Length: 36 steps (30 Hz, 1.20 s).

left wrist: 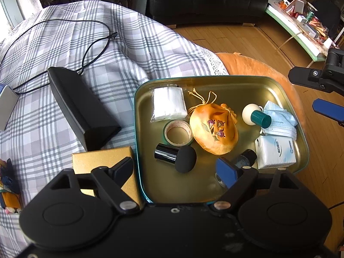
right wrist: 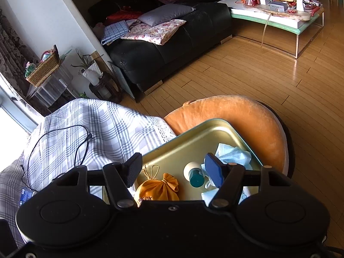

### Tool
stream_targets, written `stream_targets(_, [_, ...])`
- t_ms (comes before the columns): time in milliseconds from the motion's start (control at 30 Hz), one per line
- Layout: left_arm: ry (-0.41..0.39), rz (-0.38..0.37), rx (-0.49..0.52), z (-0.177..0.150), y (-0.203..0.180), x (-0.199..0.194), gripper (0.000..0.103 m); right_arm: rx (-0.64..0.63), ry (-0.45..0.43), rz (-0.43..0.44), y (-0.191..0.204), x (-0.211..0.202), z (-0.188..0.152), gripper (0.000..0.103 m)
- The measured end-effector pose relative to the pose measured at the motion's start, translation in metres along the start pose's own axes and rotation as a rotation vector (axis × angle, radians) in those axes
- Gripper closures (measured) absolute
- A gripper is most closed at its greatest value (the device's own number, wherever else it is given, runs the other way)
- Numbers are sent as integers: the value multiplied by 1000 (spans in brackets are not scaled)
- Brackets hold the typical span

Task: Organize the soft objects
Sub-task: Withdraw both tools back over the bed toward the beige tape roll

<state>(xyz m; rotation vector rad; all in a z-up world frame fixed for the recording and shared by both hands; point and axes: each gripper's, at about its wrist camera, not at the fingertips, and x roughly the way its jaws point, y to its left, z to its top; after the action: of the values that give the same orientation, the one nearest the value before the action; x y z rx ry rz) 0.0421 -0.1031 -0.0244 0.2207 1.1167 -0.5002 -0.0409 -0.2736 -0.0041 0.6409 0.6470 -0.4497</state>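
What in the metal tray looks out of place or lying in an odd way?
The small dark bottle and the black sponge applicator lie on their sides in the tray. The blue face mask is crumpled under the teal-handled sponge. Nothing looks spilled or damaged.

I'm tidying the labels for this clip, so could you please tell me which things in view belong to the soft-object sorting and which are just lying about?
Belongs to the job:
- tin tray
- orange drawstring pouch
- face mask
- tissue pack
- cotton pads
- black sponge applicator

Just lying about:
- black stand
- cable
- gold box
- sofa
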Motion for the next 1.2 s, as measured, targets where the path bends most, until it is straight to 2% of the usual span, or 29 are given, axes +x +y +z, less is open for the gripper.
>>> stream_targets(267, [-5, 4, -26, -10, 11, -7, 17, -38, -5, 2, 13, -6, -7, 41])
stream_targets(567, [-35, 32, -87, -29, 49, -27, 14, -111, -62, 38, 42, -25, -20, 41])
stream_targets(833, [-86, 129, -182, -55, 105, -52, 14, -201, -76, 76, 77, -34, -37, 41])
stream_targets(1200, [-106, 303, -359, -106, 208, -76, 14, -348, -13, 172, 125, -36, -83, 41])
